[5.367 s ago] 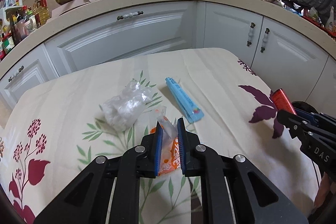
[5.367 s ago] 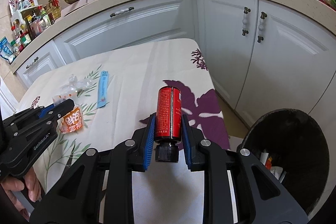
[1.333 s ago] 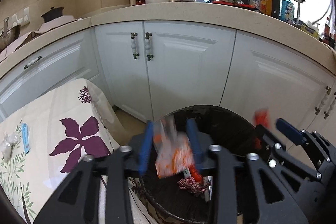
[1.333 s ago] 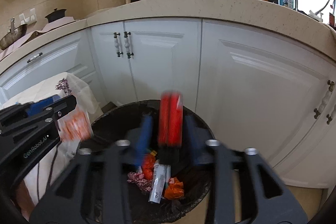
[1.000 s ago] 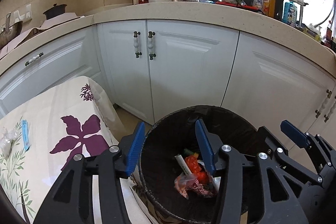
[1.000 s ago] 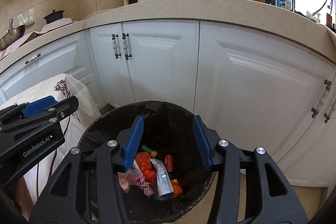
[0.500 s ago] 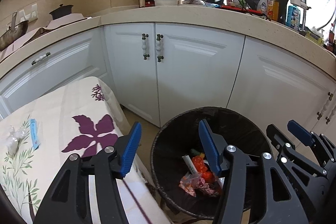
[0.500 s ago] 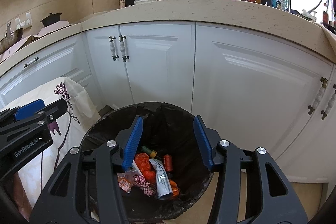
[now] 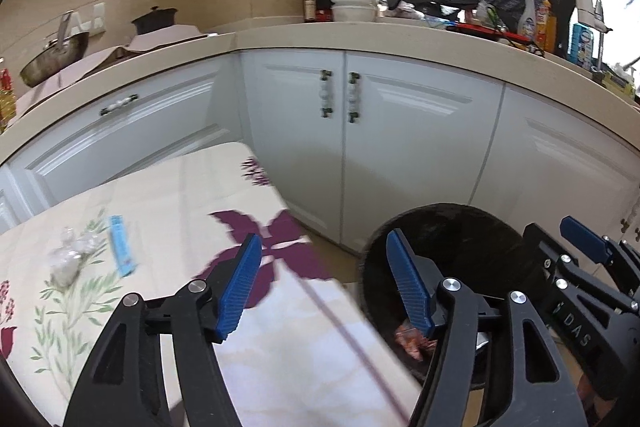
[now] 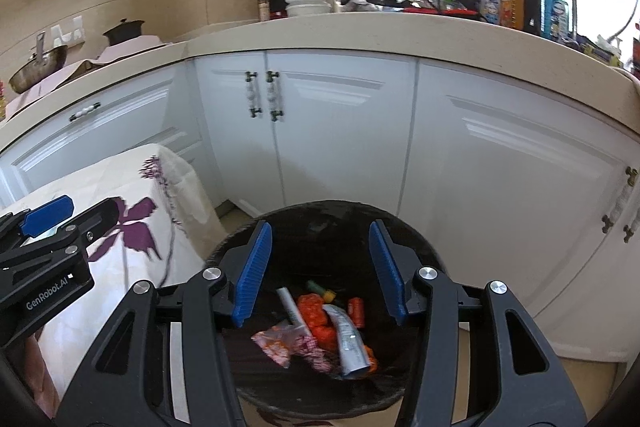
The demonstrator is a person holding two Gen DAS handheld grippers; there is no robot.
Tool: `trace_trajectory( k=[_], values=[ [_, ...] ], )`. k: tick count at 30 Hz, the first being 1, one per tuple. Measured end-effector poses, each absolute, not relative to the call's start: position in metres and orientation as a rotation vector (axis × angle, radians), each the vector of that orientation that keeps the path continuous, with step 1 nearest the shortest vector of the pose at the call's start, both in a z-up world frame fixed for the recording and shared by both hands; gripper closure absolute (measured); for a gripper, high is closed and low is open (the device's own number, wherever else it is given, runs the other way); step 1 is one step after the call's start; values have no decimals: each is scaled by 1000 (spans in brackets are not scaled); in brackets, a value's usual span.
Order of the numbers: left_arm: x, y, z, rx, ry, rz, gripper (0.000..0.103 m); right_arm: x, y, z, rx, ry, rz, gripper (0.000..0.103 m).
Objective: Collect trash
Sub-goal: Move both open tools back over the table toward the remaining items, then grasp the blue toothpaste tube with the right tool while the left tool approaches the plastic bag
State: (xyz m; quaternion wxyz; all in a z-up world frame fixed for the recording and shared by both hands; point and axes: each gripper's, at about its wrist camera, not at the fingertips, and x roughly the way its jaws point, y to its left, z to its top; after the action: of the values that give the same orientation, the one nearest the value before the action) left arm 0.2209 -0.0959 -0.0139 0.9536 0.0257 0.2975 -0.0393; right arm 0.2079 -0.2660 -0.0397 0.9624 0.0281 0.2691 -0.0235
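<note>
Trash remains: blue wrapper point(image 9: 121, 245), long axis toward the cabinets, at frame's left, nearer the left tongs point(image 9: 326, 281), just widened, empty; right tongs point(image 10: 320, 267) apart, empty, over bin point(image 10: 420, 251).

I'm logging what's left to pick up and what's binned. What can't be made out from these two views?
- Bin bottom, left wrist view: the bin's wall and the left gripper hide most of it.
- Clear crumpled wrapper on the tablecloth: blurred and small; what it is cannot be told.
- Blue packet: print too small to read.
- Tablecloth's near-left part: cut off in both views.
</note>
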Motion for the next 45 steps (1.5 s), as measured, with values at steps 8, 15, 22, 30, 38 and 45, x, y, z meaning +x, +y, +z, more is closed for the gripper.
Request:
trace_trajectory(
  k=[8,15,22,30,38,45],
  values=[
    [205,-38,-11,42,597,18,35,210,-222,-31,30,545,35,53],
    [197,27,-10,27,595,129,33,217,-169,-24,-1,549,132,53],
    [195,88,-12,3,595,245,32,230,-108,-20,-34,554,247,53],
    [200,141,-16,-29,599,337,30,255,-44,-21,-62,582,364,53],
    [202,171,-26,-40,618,387,29,279,6,-30,-92,618,435,53],
    [204,191,-29,-61,643,405,29,293,41,-50,-148,698,490,53]
  ],
)
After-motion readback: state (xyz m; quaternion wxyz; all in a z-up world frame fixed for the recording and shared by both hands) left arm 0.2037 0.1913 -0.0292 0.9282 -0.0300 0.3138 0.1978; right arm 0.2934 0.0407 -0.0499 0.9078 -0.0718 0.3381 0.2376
